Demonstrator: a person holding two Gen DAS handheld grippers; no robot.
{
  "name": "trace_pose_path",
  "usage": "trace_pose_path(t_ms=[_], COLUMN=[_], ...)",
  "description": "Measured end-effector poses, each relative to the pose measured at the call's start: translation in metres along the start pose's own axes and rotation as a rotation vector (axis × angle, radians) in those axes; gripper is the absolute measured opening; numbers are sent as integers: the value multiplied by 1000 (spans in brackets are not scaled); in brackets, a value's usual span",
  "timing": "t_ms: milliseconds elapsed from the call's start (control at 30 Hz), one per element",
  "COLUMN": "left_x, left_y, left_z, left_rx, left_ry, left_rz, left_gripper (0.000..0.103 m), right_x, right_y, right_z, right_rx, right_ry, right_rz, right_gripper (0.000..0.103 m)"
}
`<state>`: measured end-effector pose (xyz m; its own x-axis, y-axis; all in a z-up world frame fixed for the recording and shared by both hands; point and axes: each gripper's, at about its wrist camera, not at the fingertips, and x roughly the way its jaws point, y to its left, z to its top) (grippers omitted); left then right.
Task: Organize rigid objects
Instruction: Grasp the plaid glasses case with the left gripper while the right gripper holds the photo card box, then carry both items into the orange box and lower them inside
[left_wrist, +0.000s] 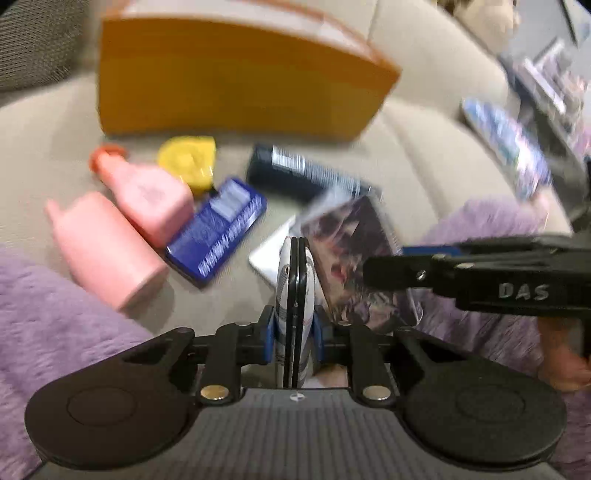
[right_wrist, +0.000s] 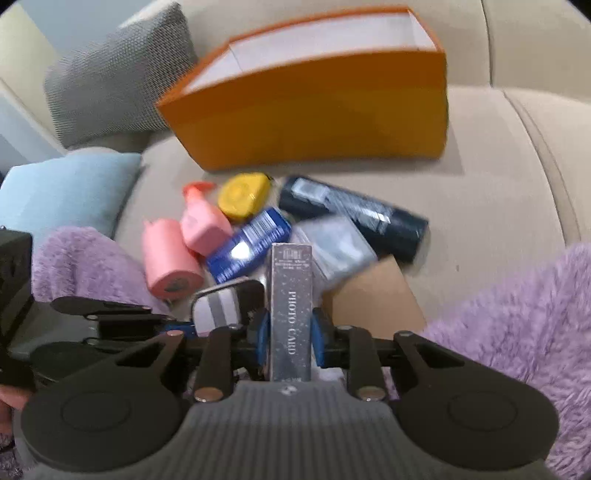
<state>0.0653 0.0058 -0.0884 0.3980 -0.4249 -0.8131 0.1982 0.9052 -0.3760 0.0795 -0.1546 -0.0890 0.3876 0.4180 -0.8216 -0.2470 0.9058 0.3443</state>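
My left gripper (left_wrist: 294, 328) is shut on a flat black-edged plaid compact case (left_wrist: 294, 288), held on edge. It also shows in the right wrist view (right_wrist: 218, 308). My right gripper (right_wrist: 290, 332) is shut on a grey "PHOTO CARD" box (right_wrist: 290, 295), seen in the left wrist view as a purple-printed box (left_wrist: 354, 258). On the beige sofa (right_wrist: 480, 192) lie two pink bottles (right_wrist: 168, 258) (right_wrist: 203, 221), a yellow tape measure (right_wrist: 242, 195), a blue box (right_wrist: 251, 243), a dark tube (right_wrist: 354, 214) and a clear packet (right_wrist: 332, 247). An open orange box (right_wrist: 314, 107) stands behind them.
A purple fluffy blanket (right_wrist: 517, 314) lies at both sides near me. A grey cushion (right_wrist: 118, 74) and a light blue cushion (right_wrist: 66, 192) sit at the left. A brown card (right_wrist: 376, 299) lies by the right gripper. A cluttered shelf (left_wrist: 546, 85) is at the far right.
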Motion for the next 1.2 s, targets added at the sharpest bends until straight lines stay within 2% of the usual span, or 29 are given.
trace_pose_path(t_ms=[67,200,333,533,633,700,767,900,1067,1200], left_x=[-11,-34,-62,-100,-107,-100,-88,-40,19,54], left_y=[4,8,16,17,18,22,31,54,74,83], left_z=[1,13,35,94,132,158,181,211,226,234], left_rx=[-20,-39,-49,2,24,45,25,7,-2,5], left_ry=[-38,-115,-195,-307,-356,-387,-359,-262,-130,-38], left_rz=[-12,13,-1,-27,-29,-23,-28,6,9,55], left_gripper=[22,22,22,22,22,22,22,22,22,22], right_x=[-4,-14,-27,-58,-65,-62,-52,-10,48,82], right_y=[3,7,12,27,33,37,37,26,9,-3], right_z=[5,18,42,102,141,166,190,227,246,252], right_rx=[-23,-52,-67,-156,-183,-195,-192,-158,-139,-118], right_ry=[-23,-55,-107,-240,-308,-343,-354,-298,-190,-109], right_rz=[-11,-20,-22,-21,-12,-34,-70,-114,-155,-153], right_gripper=[24,24,24,24,24,24,24,24,23,23])
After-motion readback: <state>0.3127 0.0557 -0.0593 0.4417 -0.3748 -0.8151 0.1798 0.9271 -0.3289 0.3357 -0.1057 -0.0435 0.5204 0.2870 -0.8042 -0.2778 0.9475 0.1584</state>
